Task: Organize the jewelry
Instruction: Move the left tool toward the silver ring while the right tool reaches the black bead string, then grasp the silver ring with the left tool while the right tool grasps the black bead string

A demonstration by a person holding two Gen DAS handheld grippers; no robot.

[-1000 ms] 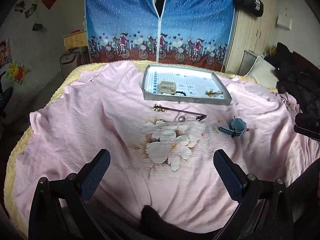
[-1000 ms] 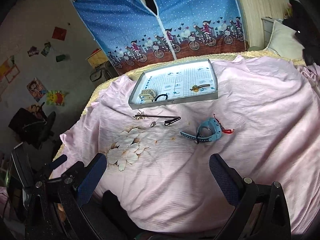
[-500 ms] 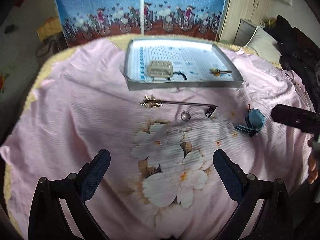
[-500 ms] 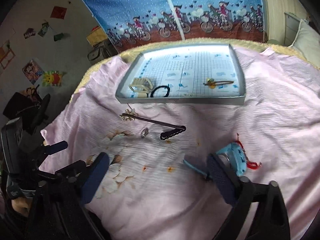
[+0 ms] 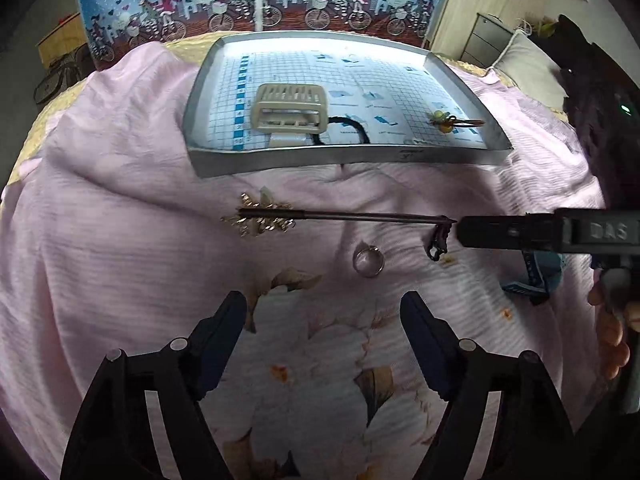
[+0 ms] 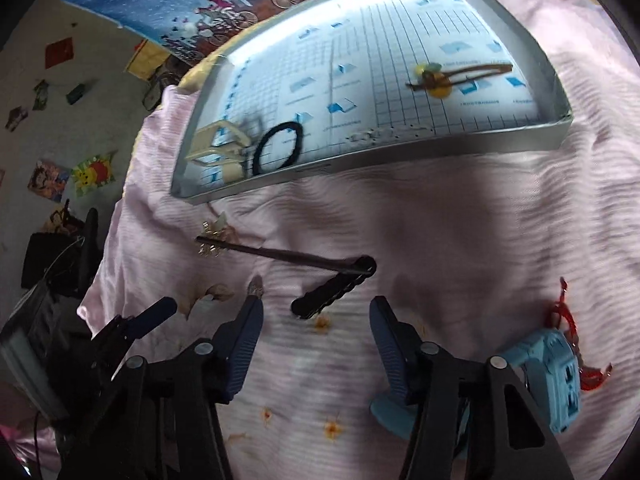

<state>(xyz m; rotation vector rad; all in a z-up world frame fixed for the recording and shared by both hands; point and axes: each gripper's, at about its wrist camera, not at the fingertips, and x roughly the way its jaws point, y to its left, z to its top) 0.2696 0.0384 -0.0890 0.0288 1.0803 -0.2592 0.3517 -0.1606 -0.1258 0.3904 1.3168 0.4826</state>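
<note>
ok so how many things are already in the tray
3. A beige hair claw at the tray's near left, a black hair tie just right of it, and a brown hair clip with a yellow charm at the right. Nothing else shows inside.

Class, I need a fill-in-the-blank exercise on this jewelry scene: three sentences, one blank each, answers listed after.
1. The black hair tie lies inside the grey ____.
2. The silver ring rests on the ____ bedsheet.
3. Both tongs, left and right, hold ____.

Answers: tray; pink; nothing
</note>
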